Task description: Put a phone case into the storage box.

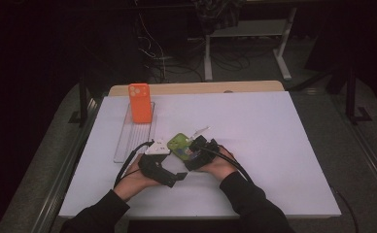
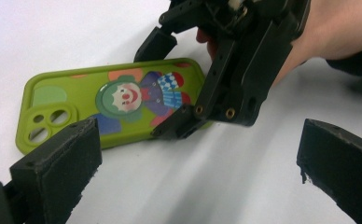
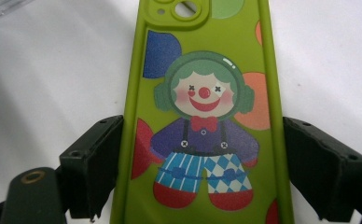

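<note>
A green phone case (image 1: 178,142) (image 2: 76,109) (image 3: 202,116) printed with a clown lies back-up on the white table, its camera cut-out at the far end. My right gripper (image 1: 190,149) (image 2: 167,84) (image 3: 202,158) straddles the case's lower half. One jaw presses each long edge, so it is shut on the case. My left gripper (image 1: 173,175) (image 2: 198,168) is just left of it, near the front, and points across at the case. Its jaws stand wide open with only bare table between them.
An orange phone case (image 1: 140,103) stands upright at the back left, on a clear ribbed tray (image 1: 128,143). The white table top (image 1: 274,145) stretches to the right. Desk legs and cables (image 1: 215,58) lie on the floor beyond the table's far edge.
</note>
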`<state>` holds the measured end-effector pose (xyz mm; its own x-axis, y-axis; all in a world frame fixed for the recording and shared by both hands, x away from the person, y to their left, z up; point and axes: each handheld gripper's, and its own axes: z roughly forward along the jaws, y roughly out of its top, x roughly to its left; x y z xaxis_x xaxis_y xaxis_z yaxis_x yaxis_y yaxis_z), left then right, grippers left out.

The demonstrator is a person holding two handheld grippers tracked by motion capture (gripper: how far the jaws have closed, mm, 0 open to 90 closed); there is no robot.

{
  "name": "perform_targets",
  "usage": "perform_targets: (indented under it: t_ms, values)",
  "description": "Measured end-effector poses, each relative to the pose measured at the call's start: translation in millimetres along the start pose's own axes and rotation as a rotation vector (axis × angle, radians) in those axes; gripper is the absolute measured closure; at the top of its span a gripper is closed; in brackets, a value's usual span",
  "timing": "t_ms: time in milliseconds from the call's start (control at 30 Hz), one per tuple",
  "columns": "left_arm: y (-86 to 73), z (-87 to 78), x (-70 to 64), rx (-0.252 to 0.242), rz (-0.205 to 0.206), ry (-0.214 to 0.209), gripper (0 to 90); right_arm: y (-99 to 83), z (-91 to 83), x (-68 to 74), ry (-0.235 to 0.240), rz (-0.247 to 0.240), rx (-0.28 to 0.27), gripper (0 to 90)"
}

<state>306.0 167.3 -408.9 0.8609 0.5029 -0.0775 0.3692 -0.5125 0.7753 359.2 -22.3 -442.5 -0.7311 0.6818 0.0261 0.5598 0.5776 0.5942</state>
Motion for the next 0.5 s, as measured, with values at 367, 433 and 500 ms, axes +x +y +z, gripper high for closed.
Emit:
perform_targets:
  t_ms: [367, 433, 500]
  values:
    - [14.8, -6.4, 2.5, -0.021, 0.019, -0.006, 0.0, -6.0, -38.9, -30.4, 0.047, -0.011, -0.022, 14.9]
    - [20.6, -8.4, 5.3, -0.022, 0.027, -0.012, 0.0, -8.0, -47.7, -38.6, 0.045, -0.022, -0.015, 14.9]
    - [25.6, -9.6, 8.6, -0.028, 0.028, -0.015, 0.0, -9.4, -55.5, -45.0, 0.064, -0.021, -0.011, 14.9]
